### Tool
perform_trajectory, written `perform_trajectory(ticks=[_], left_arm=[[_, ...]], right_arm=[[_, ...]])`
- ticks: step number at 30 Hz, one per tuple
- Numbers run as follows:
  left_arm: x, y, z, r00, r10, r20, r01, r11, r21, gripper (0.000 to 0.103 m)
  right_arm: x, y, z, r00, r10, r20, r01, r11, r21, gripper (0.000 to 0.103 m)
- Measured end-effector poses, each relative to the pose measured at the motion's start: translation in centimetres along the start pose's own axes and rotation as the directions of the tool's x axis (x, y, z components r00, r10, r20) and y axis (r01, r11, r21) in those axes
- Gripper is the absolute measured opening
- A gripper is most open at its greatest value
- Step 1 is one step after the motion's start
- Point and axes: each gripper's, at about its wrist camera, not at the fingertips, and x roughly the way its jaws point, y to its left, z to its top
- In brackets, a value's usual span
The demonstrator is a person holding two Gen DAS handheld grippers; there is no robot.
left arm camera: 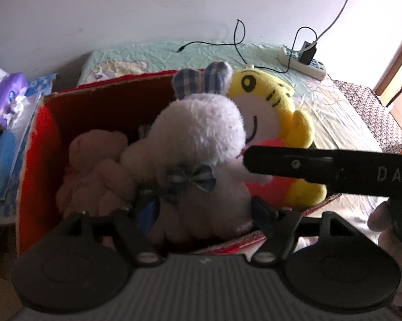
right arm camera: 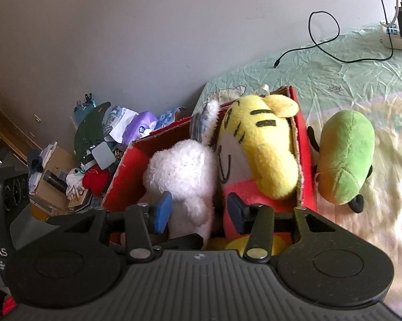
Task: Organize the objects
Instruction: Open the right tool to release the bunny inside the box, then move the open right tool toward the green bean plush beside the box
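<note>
The white rabbit (left arm camera: 201,133) is fluffy, long-piled plush with woven checked-cloth ears and bow. The yellow tiger (right arm camera: 260,149) and the green toy (right arm camera: 345,157) are short, smooth plush; the beige bear (left arm camera: 94,168) is nubbly plush. The red box (left arm camera: 40,144) is matt cardboard with frayed, worn edges. The bed sheet (right arm camera: 321,75) is thin, crinkled cloth. Each gripper body is ribbed matt black plastic with 2 small shiny metal rivets.

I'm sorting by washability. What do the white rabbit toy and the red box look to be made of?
White rabbit toy: fluffy, matte plush, judging by its fuzzy pile, with woven plaid fabric ears and bow. Red box: probably cardboard with a printed red surface; its rim is worn and shows a pale, ragged edge.
</note>
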Motion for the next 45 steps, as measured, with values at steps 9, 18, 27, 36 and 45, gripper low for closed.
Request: perform_trajectory(ticks=[9, 18, 27, 36, 45], left_arm=[[-1.4, -1.4, -0.4, 0.994, 0.103, 0.019, -0.103, 0.994, -0.026, 0.074], [-5.1, -5.3, -0.7, 0.986, 0.118, 0.12, -0.114, 0.993, -0.034, 0.073], [-4.8, -13.3, -1.1, 0.985, -0.059, 0.165, 0.045, 0.995, 0.084, 0.071], [-2.3, -16.9, -2.3, 0.99, -0.099, 0.105, 0.088, 0.991, 0.096, 0.071], [-2.6, -16.1, -3.9, 0.995, -0.038, 0.09, 0.036, 0.999, 0.023, 0.074]], right_arm=[[-1.9, -1.0, -0.2, 0.999, 0.048, -0.01, -0.048, 0.999, 0.005, 0.051], [-6.5, -4.7, 0.4, 0.997, 0.078, 0.025, -0.079, 0.996, 0.037, 0.05], [-8.9, -11.3, 0.5, 1.0, -0.005, 0.001, 0.004, 0.992, 0.129, 0.051], [-6.3, -14.0, 3.8, 1.0, 0.007, -0.03, -0.003, 0.993, 0.118, 0.051], [0.9, -11.2, 7.9, 0.999, -0.053, -0.009, 0.052, 0.991, -0.122, 0.05]])
